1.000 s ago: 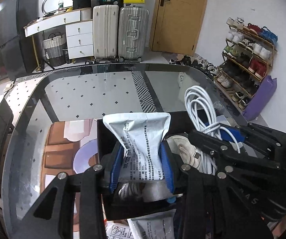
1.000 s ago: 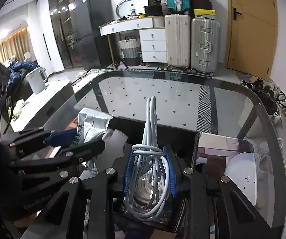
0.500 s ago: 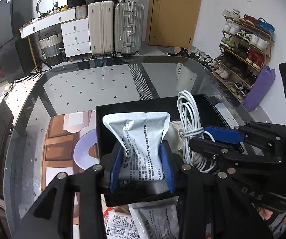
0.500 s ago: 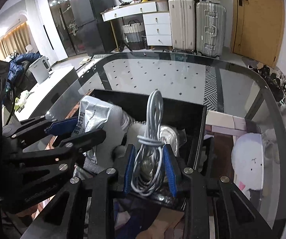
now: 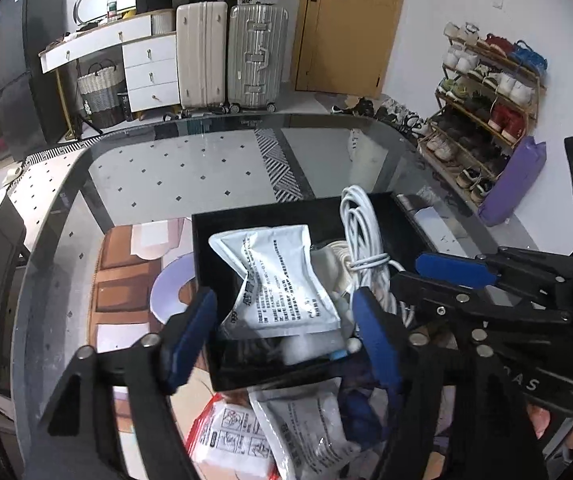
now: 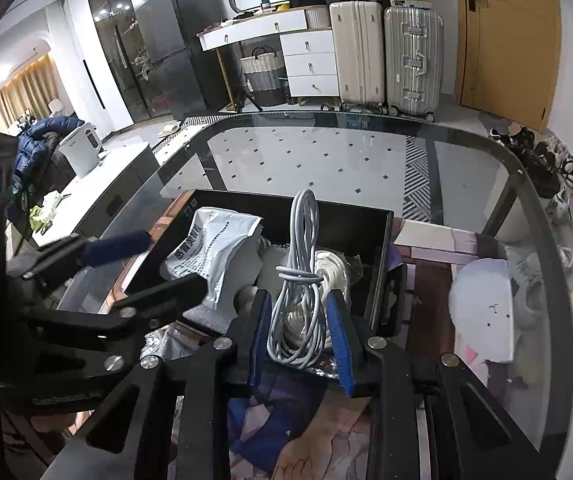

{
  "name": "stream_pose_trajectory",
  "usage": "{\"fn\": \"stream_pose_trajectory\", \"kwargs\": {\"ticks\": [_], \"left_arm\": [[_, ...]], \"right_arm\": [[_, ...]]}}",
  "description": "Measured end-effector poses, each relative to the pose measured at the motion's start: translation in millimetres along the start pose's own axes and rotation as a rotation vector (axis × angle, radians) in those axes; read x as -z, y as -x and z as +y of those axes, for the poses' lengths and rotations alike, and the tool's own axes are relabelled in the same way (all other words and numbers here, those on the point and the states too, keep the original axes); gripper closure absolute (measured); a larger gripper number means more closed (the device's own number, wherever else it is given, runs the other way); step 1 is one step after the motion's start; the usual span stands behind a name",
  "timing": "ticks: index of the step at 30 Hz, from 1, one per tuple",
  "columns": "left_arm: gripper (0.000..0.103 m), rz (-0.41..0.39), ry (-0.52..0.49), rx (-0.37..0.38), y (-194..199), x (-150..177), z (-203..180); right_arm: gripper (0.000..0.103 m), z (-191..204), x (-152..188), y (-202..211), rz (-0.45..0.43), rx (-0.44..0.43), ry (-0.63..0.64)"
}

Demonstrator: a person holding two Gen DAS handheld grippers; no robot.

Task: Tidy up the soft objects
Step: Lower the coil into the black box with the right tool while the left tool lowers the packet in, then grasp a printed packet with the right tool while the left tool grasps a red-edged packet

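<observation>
A: Two hand-held grippers work over one glass-topped bench [image 5: 214, 168], which fills most of both views; a black box [image 5: 262, 220] sits on it near the front edge.

B: And the box holds what?

A: A white printed pouch [image 5: 282, 280] lies in its left part, tilted, with pale rope coils [image 6: 332, 268] beside it toward the right. More pouches and a red-and-white packet [image 5: 230, 432] lie on the bench in front of the box, outside it.

B: The left hand-held gripper [image 5: 286, 332] — is it on the pouch?

A: No. Its jaws have just been opening and now stand apart, blue pads clear on either side; the pouch sits between them, resting in the box on the other contents.

B: The right one?

A: The right hand-held gripper [image 6: 300, 332] is clamped on a bundle of white cable [image 6: 298, 308]. The pads press the lower loops from both sides, and the long upper loop stands upright above the box's right half, bound at the middle by a few turns of its own cord. Whether the bundle's bottom touches the things under it, I cannot tell.

B: Anything smaller?

A: A small blue piece [image 5: 338, 356] at the box's near wall — too small to identify.
</observation>
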State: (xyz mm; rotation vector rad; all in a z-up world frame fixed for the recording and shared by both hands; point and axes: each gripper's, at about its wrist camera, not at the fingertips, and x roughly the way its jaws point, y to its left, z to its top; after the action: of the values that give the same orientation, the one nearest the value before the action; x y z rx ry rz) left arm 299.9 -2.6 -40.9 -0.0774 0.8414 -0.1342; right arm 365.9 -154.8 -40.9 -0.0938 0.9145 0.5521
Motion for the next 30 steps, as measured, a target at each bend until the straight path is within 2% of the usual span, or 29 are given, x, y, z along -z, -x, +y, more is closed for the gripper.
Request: {"fn": "stream_pose_trajectory", "kwargs": {"ticks": [4, 7, 12, 14, 20, 24, 30], "left_arm": [[0.026, -0.043, -0.039, -0.046, 21, 0, -1], [0.026, -0.059, -0.054, -0.058, 35, 3, 4], [0.026, -0.049, -0.036, -0.047, 48, 12, 23], [0.025, -0.036, -0.030, -0.060, 48, 19, 31], [0.025, 0.030, -0.081, -0.090, 43, 47, 43], [0.025, 0.061, -0.082, -0.109, 38, 60, 56], [0.025, 0.130, -0.100, -0.139, 20, 80, 69]], "right_arm": [[0.070, 12, 2, 18, -0.020, -0.008, 0.027], [0.060, 26, 4, 31, -0.040, -0.001, 0.067], [0.041, 39, 14, 37, -0.021, -0.069, 0.046], [0.037, 49, 18, 37, -0.007, -0.096, 0.052], [0.034, 73, 33, 19, 0.058, -0.139, 0.051], [0.033, 76, 39, -5, 0.114, -0.161, -0.004], [0.033, 81, 47, -40, 0.188, -0.120, -0.015]]}}
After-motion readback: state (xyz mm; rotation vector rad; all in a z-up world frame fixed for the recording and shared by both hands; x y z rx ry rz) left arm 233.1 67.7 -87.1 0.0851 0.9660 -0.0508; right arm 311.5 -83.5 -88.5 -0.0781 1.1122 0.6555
